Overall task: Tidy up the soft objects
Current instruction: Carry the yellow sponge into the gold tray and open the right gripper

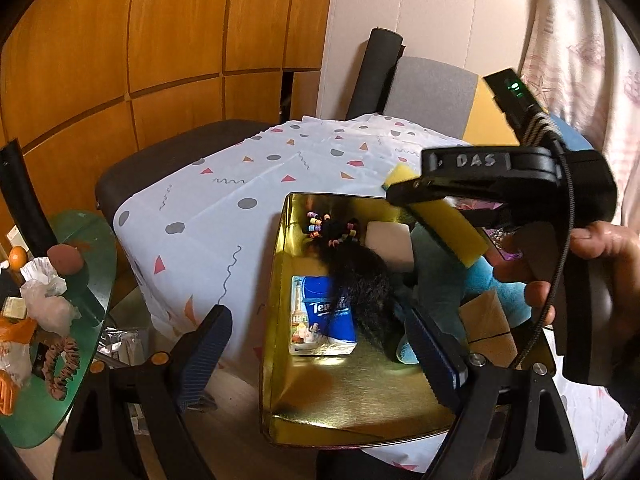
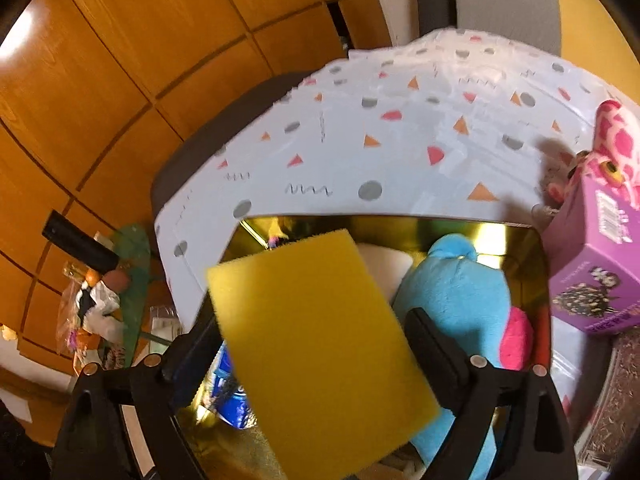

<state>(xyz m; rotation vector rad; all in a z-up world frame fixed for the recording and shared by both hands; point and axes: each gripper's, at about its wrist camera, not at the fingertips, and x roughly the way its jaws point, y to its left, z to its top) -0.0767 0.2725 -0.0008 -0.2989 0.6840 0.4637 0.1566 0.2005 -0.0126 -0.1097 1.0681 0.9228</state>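
A gold tin box (image 1: 280, 360) stands on the patterned tablecloth (image 1: 208, 208). In it lie a blue tissue pack (image 1: 320, 316), a black fuzzy piece with coloured hair ties (image 1: 352, 280), a white sponge (image 1: 390, 242) and a blue plush toy (image 1: 440, 280). My right gripper (image 2: 316, 344) is shut on a yellow sponge (image 2: 316, 332) and holds it over the box; it also shows in the left wrist view (image 1: 448, 220). My left gripper (image 1: 320, 356) is open and empty above the box's near left edge. The box (image 2: 516, 236) and plush (image 2: 460, 292) show in the right wrist view.
A purple carton (image 2: 600, 272) and a pink spotted plush (image 2: 616, 148) sit right of the box. A green side table (image 1: 60, 360) with bags and a scrunchie stands at the left. Wooden panels and a grey chair (image 1: 432, 92) are behind.
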